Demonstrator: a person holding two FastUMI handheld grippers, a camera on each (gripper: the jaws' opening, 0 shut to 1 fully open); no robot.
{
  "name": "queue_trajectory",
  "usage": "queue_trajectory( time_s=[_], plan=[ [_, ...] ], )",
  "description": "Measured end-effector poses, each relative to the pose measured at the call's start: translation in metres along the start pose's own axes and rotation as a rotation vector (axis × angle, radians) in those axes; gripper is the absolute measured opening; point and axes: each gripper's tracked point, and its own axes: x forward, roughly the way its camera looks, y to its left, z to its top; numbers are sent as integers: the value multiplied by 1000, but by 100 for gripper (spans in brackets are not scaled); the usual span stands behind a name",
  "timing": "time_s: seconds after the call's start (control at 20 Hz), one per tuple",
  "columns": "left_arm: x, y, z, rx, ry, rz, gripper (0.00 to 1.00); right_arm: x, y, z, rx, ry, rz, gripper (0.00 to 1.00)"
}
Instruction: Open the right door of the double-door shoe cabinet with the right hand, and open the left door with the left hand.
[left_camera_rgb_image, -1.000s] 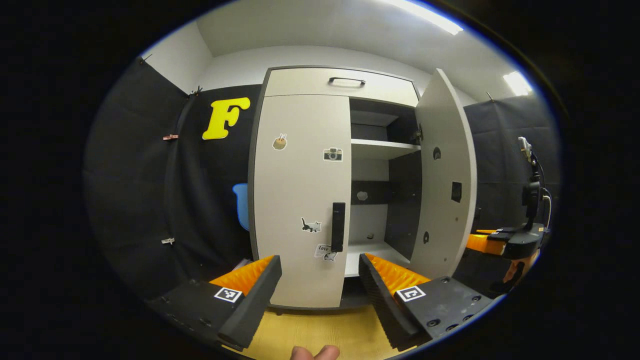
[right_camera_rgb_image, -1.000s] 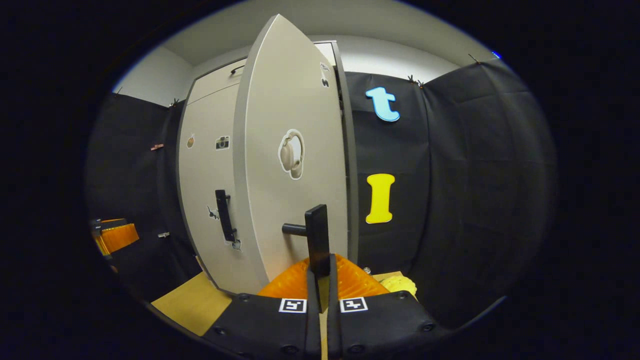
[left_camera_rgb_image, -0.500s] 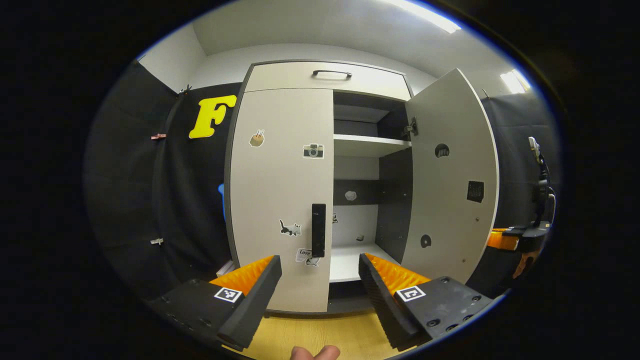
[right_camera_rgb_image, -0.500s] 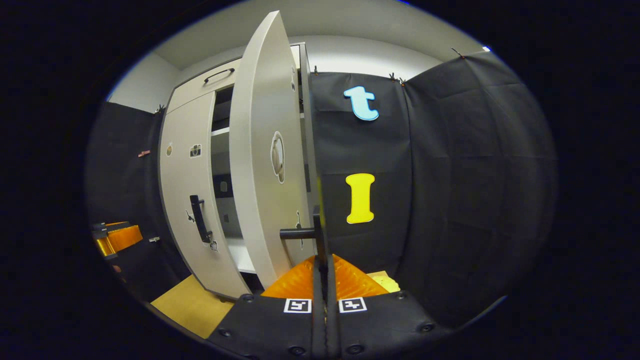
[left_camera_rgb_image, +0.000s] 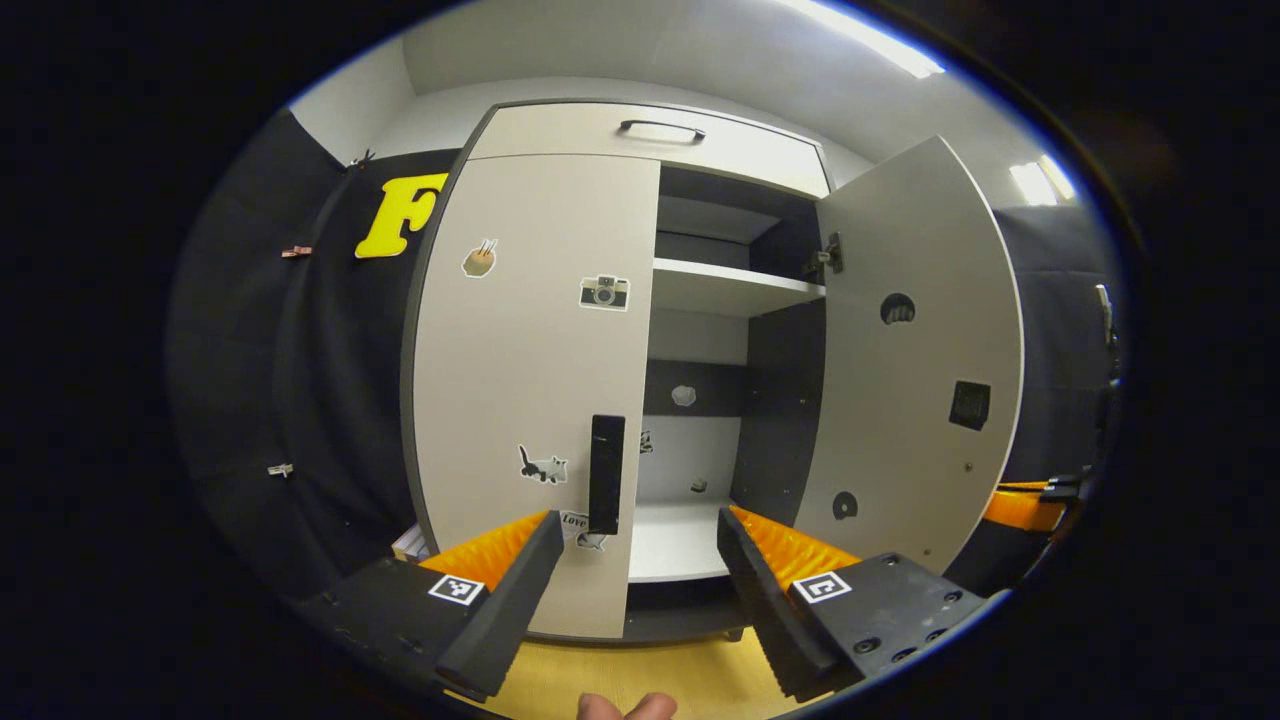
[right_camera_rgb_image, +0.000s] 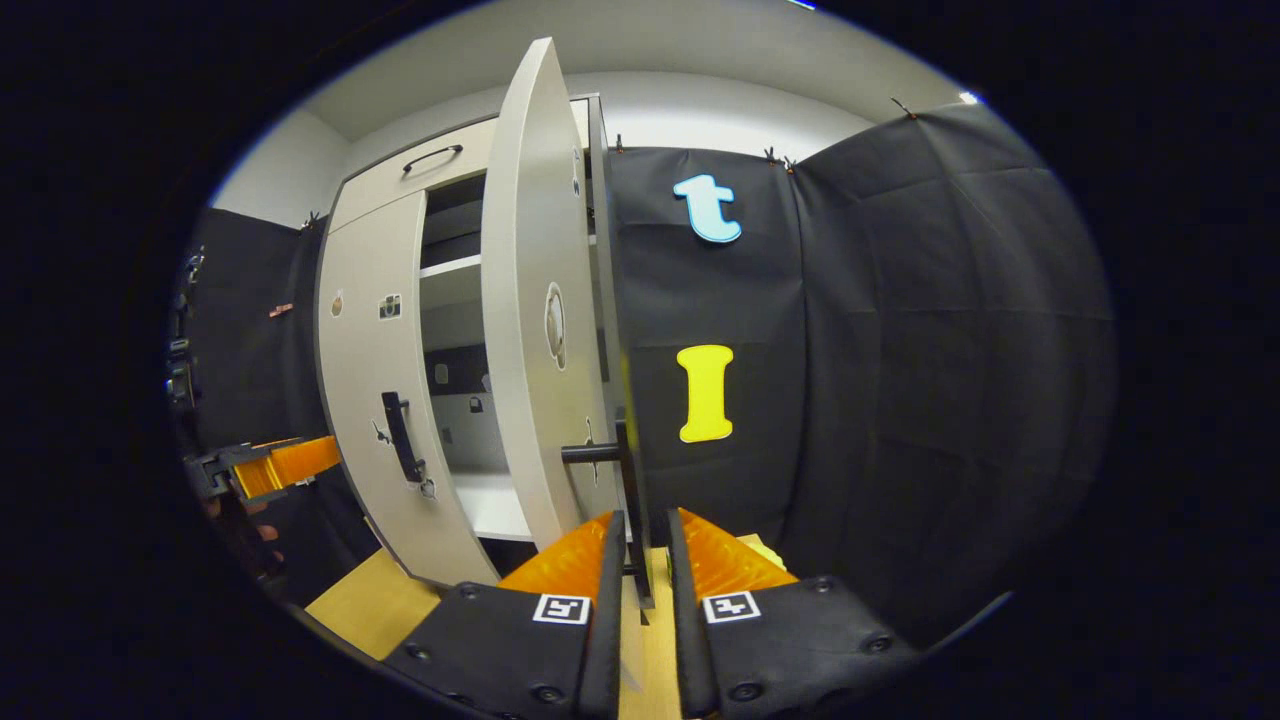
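Shoe cabinet (left_camera_rgb_image: 640, 135) half open, standing on a wooden floor (left_camera_rgb_image: 610, 675).

Its right door (left_camera_rgb_image: 915, 350) stood swung wide, baring pale shelves; the left door (left_camera_rgb_image: 530, 370), dotted with stickers, stayed flush. The left tongs (left_camera_rgb_image: 635, 545) gaped before the left door's dark handle (left_camera_rgb_image: 606, 473). The right tongs (right_camera_rgb_image: 640, 545) stood slightly parted around the right door's handle (right_camera_rgb_image: 625, 470); whether they touched it I couldn't tell.

Handle (right_camera_rgb_image: 628, 470) seemingly between fingers (right_camera_rgb_image: 603, 600).

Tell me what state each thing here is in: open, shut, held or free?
Pale grey right cabinet door: swung wide open.
Pale grey left cabinet door: shut.
Black bar handle on left door: free, ungrasped.
Grey top drawer: shut.
Left tool: open.
Right tool: slightly open around right door's black handle.
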Motion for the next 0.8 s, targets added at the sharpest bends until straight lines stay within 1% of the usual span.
queue_trajectory(
  time_s=[0.05,0.1,0.15,0.25,0.3,0.35,0.5,0.6,0.65,0.8],
  plan=[
    [9,3,0,13,2,12,96,-2,-2,1,2,0,-12,31],
    [19,8,-1,37,4,29,96,-4,-1,2,10,-5,-13,42],
    [29,13,-2,59,4,46,96,-6,0,4,18,-15,-15,48],
    [51,19,-5,75,-3,61,96,-6,-2,8,17,-43,-25,77],
    [61,21,-5,64,-15,65,96,-3,-4,11,16,-54,-29,98],
    [69,23,-5,55,-22,70,96,-3,-6,12,18,-62,-42,99],
    [97,31,-10,58,-21,89,93,-4,-10,15,26,-83,-64,98],
    [114,32,-18,54,-6,85,89,-6,-13,14,25,-74,-78,98],
    [121,33,-21,43,-8,83,85,-6,-15,14,21,-75,-86,98],
    [140,38,-24,35,-21,90,79,-4,-23,18,-9,-101,-113,98]
  ],
)
